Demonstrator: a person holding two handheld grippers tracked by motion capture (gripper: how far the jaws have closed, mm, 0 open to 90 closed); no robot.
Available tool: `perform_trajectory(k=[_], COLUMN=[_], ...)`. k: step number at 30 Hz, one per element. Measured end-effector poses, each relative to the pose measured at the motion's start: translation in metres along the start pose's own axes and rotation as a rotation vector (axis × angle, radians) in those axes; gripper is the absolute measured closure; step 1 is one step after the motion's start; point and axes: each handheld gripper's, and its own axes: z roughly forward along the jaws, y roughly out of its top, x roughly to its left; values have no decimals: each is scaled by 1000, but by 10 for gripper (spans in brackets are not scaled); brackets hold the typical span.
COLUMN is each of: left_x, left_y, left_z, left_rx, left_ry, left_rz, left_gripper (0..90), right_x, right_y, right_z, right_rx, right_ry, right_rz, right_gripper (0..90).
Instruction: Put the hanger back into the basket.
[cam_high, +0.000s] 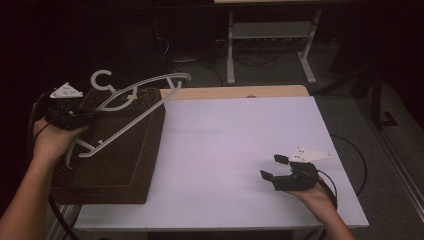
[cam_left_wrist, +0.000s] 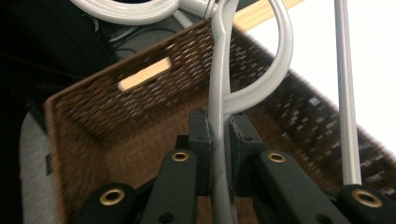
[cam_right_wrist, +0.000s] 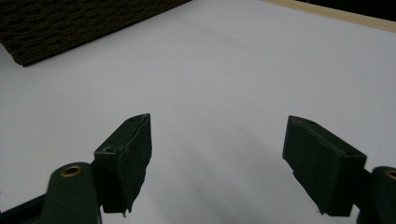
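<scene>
A white plastic clothes hanger (cam_high: 131, 100) hangs tilted over a dark brown woven basket (cam_high: 145, 165) at the table's left side. My left gripper (cam_high: 91, 115) is shut on the hanger's thin arm near its lower left end. In the left gripper view the two pads pinch the hanger's grey-white bar (cam_left_wrist: 218, 140), with the basket's inside (cam_left_wrist: 140, 130) below it. My right gripper (cam_high: 272, 168) rests low over the white tabletop at the front right, its jaws wide apart with nothing between them. The right gripper view looks past its own gripper (cam_right_wrist: 217, 158) at bare white surface.
The white table surface (cam_high: 235, 145) spreads to the right of the basket, with a wooden strip (cam_high: 235, 92) along its far edge. A white metal frame (cam_high: 272, 40) stands on the dark floor behind. The basket's corner (cam_right_wrist: 70, 28) lies far ahead of the right gripper.
</scene>
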Motion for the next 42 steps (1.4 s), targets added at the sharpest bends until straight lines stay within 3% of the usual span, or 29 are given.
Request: perform_trajectory(k=[5,6,10,23,38,42], left_x=[14,21,33,50,47,48], left_y=[-17,-25,-40,-68,-77,-81], left_z=[-5,-6,-9,-11,13,18], left_rx=[19,16,40,114,180,187], left_ry=[37,43,65,118,115,101], left_rz=[-19,-49,-71,-76,-47,-56], left_gripper=[820,820,820,820,816,809], right_x=[0,-1,0,0,0,0], right_y=[0,0,-1,-1,-1,-1], right_z=[1,1,2,3,2,2], right_rx=[2,4,5,8,8,9], right_ry=[-1,-1,3,-3,-6,-5], right_rz=[0,-2,5,6,5,6], right_gripper=[232,232,232,233,235,235])
